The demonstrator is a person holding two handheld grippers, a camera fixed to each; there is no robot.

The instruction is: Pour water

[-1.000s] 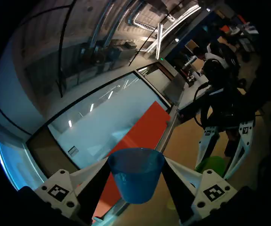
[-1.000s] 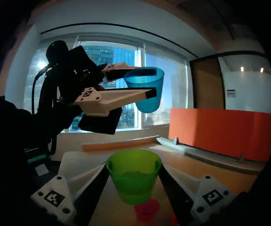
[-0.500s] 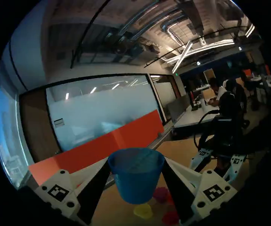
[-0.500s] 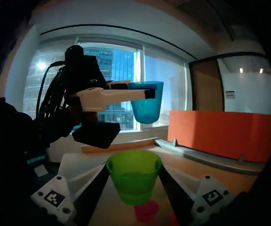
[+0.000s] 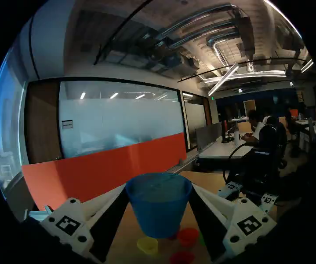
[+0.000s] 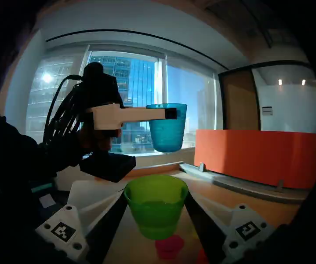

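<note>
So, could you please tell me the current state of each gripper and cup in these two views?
left gripper: fingers shut on the blue cup.
right gripper: fingers shut on the green cup.
blue cup: upright, held in the air; contents unclear.
green cup: upright, seemingly part full of liquid.
yellow cup: loose on the table, ungripped.
pink cup: loose on the table, ungripped.

1. Big windows [image 6: 193, 92] along one wall, bright blue sky and glass towers [image 6: 133, 79] outside.
2. Orange partition [image 5: 105, 169] along the far edge of the wooden tabletop [image 6: 263, 200], frosted glass wall [image 5: 118, 119] right behind.
3. Bare ceiling, exposed pipes [image 5: 188, 31], long strip lights [image 5: 223, 79].
4. Dim open office further back: desks [image 5: 221, 149], a person [image 5: 256, 127] seated at one.
</note>
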